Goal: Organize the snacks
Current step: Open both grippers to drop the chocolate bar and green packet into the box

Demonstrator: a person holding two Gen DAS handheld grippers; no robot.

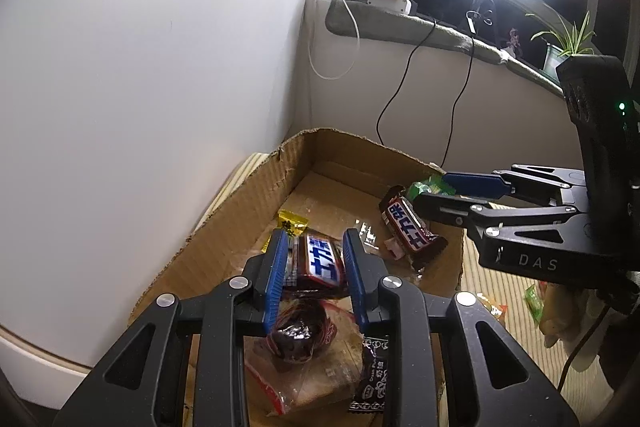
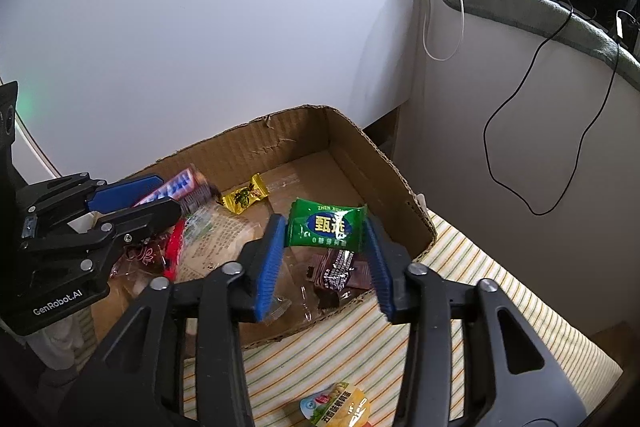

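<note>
A shallow cardboard box (image 2: pixel 372 163) of rough corrugated board with torn edges sits on a striped woven cloth (image 2: pixel 472 267), pushed into the corner below a smooth white wall (image 1: pixel 140 47). Wrapped snacks lie loose on the box floor.

The left tool (image 1: pixel 316 267) hangs over the box with its ribbed blue pads clamped on a brown chocolate bar (image 1: pixel 322 261), glossy wrapper with a white and blue label, held off the box floor. Beneath it lies a clear packet with a dark round cake (image 1: pixel 298 337) and a small black sachet (image 1: pixel 372 383). A crinkled yellow candy (image 2: pixel 244 197) rests toward the back of the box.

The right tool (image 2: pixel 326 255) is over the near right corner of the box. A flat green packet (image 2: pixel 326 225) with a blue oval label sits between its blue pads; the jaws stand apart and whether the pads touch it is unclear. Under it lies a second brown chocolate bar (image 1: pixel 412 227), shiny and creased.

A yellow-green snack pack (image 2: pixel 340 405) lies on the cloth outside the box.
</note>
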